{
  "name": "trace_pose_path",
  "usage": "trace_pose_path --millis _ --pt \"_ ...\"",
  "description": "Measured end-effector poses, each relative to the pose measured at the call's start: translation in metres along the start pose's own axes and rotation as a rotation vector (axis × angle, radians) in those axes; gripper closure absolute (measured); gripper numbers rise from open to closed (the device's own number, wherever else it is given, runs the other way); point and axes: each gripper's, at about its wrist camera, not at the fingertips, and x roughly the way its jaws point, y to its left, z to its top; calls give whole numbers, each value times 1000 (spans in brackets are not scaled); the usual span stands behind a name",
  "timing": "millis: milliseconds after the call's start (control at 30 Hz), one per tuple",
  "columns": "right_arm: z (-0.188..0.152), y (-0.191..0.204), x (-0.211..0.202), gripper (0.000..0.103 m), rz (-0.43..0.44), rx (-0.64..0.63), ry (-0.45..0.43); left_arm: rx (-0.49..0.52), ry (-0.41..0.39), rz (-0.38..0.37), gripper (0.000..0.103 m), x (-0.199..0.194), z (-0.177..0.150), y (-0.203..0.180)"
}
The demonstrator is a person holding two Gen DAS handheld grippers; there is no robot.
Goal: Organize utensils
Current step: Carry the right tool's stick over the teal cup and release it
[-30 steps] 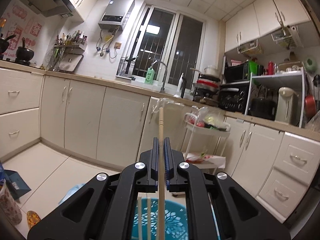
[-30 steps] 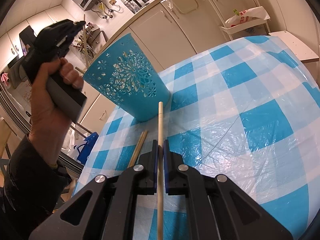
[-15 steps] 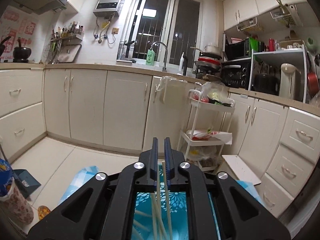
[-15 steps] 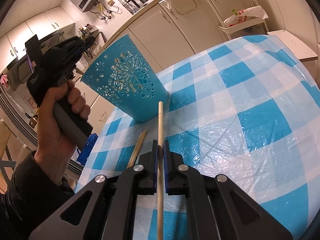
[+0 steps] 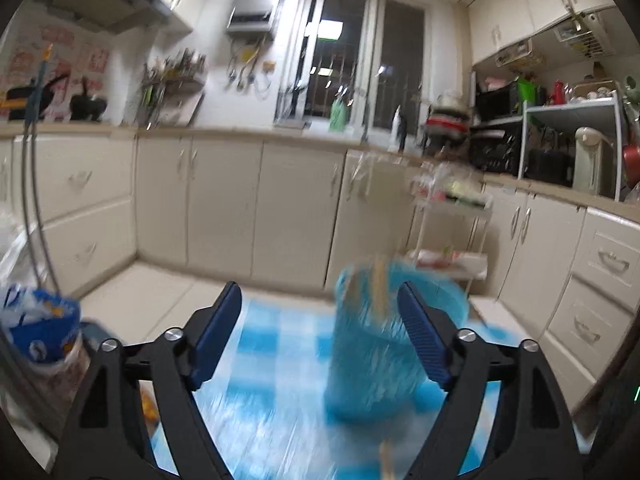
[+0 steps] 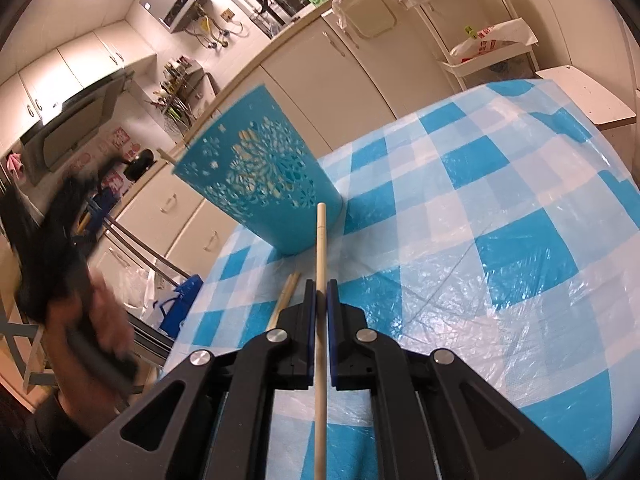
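Observation:
A teal cut-out holder stands on the blue-checked tablecloth, with pale chopsticks sticking up inside it. My right gripper is shut on one wooden chopstick that points at the holder's base. More loose chopsticks lie on the cloth just left of it. My left gripper has its jaws opening wide with nothing between them; the blurred holder sits just past its right finger. In the right wrist view that gripper is a dark blur in a hand at the left.
Cream kitchen cabinets run behind the table. A white trolley with bags stands right of the holder. A blue-and-white bag sits low at the left, beside a metal chair frame. The tablecloth's far edge curves off near a white step.
My left gripper let its chopstick drop into the holder, opened wide, and swung back and down to the left. My right gripper stayed still, shut on its chopstick.

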Motion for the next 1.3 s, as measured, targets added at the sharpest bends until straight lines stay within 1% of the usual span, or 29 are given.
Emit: trace_pose_path --millis 67,167,333,400,533,633,700,767,867,1033,1133,1300 --pt "2 -2 -2 97 16 29 -8 -24 68 11 25 -2 -22 12" --pt "14 9 -10 97 47 25 -42 -68 119 23 25 -5 -46 29" --pt "54 45 -21 97 110 -23 -133 -126 144 22 22 -3 -67 44" --pt "73 58 -20 97 131 -37 -167 -152 152 18 20 -3 -70 50" --pt "119 89 -8 97 173 -61 -253 -188 140 21 17 -2 -69 53" --pt "148 109 3 97 162 -87 -326 -195 133 29 17 -2 -69 54" --pt "166 119 14 97 136 -95 -366 -190 128 31 17 -3 -68 53" --pt "185 128 33 97 88 -105 -396 -179 122 31 16 -4 -67 50" --pt "203 133 64 97 15 -124 -378 -174 118 29 15 -4 -67 49" --pt "206 138 103 97 -85 -187 -297 -223 131 29 15 -2 -68 58" --pt "199 136 113 97 -113 -224 -266 -255 136 29 15 -1 -70 65" --pt "183 125 113 97 -115 -230 -210 -262 137 29 15 -1 -70 66"
